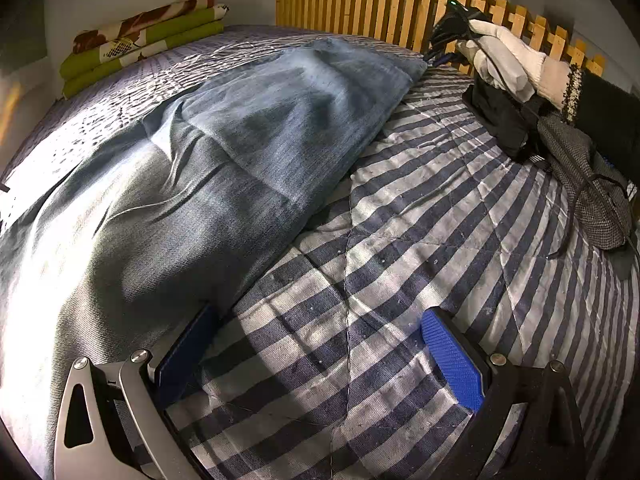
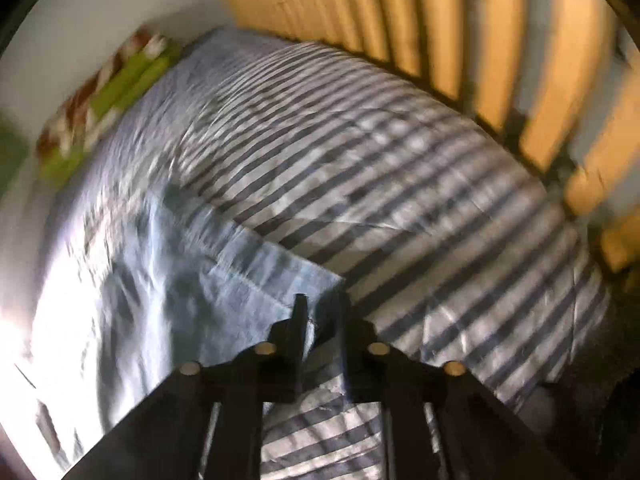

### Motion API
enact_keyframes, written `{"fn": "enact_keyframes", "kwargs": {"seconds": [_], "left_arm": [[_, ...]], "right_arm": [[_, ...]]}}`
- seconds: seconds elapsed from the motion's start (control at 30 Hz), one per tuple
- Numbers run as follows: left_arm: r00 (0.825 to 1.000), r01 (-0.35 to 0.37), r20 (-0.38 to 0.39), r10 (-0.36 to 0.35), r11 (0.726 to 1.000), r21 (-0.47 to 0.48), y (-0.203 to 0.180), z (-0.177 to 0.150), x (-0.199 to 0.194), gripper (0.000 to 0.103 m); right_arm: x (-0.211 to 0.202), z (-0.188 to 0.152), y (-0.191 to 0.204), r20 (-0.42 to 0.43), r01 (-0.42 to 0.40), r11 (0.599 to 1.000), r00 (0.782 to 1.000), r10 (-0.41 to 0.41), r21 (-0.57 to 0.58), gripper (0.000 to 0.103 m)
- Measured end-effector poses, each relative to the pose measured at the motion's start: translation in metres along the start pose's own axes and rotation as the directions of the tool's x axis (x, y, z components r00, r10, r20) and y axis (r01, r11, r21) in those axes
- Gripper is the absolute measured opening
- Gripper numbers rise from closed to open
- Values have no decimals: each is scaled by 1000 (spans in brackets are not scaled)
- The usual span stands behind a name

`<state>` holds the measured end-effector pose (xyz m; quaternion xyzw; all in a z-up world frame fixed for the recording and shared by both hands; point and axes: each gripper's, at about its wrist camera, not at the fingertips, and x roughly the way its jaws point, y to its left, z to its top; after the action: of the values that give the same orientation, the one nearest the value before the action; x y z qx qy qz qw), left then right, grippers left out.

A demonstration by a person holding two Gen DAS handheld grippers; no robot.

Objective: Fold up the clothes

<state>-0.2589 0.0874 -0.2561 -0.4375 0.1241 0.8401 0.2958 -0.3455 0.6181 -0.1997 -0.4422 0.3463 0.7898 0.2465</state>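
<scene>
A pair of blue-grey jeans point(image 1: 224, 160) lies stretched across the bed from the near left to the far headboard. My left gripper point(image 1: 320, 316) is open just above the striped quilt, its blue pads wide apart. Its left finger point(image 1: 188, 352) rests against the jeans' near edge and nothing is between the pads. At the far end, a person's white-gloved hand point(image 1: 508, 60) holds my right gripper point(image 2: 322, 304). In the blurred right wrist view its fingers stand close together, with the jeans' far corner point(image 2: 280, 272) pinched between them.
The striped quilt point(image 1: 420, 220) covers the bed, with a lilac sheet point(image 1: 120, 92) at the far left. A folded green and brown blanket point(image 1: 140, 40) lies by the wall. A wooden slatted headboard point(image 1: 360, 4) runs along the back. Dark clothes and a sleeve point(image 1: 580, 176) are at the right.
</scene>
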Motion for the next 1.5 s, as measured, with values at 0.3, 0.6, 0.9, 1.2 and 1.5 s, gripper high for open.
{"fn": "enact_keyframes", "kwargs": {"seconds": [0.3, 0.6, 0.9, 1.2, 1.5], "left_arm": [[1000, 0, 0, 0, 1000, 1, 0, 0, 0, 102], [1000, 18, 3, -18, 1000, -5, 2, 0, -2, 102], [992, -76, 79, 101, 961, -267, 81, 19, -103, 82], [896, -427, -26, 444, 841, -333, 223, 31, -122, 82], [882, -463, -127, 454, 885, -50, 236, 73, -37, 85]], "right_arm": [[15, -19, -13, -9, -171, 982, 985, 172, 81, 43], [24, -39, 37, 142, 19, 990, 990, 1, -140, 20], [12, -39, 57, 126, 160, 959, 983, -133, -233, 29], [-56, -98, 144, -30, -141, 909, 990, 141, -393, 29], [-26, -222, 339, -344, -390, 699, 914, 215, -599, 30]]}}
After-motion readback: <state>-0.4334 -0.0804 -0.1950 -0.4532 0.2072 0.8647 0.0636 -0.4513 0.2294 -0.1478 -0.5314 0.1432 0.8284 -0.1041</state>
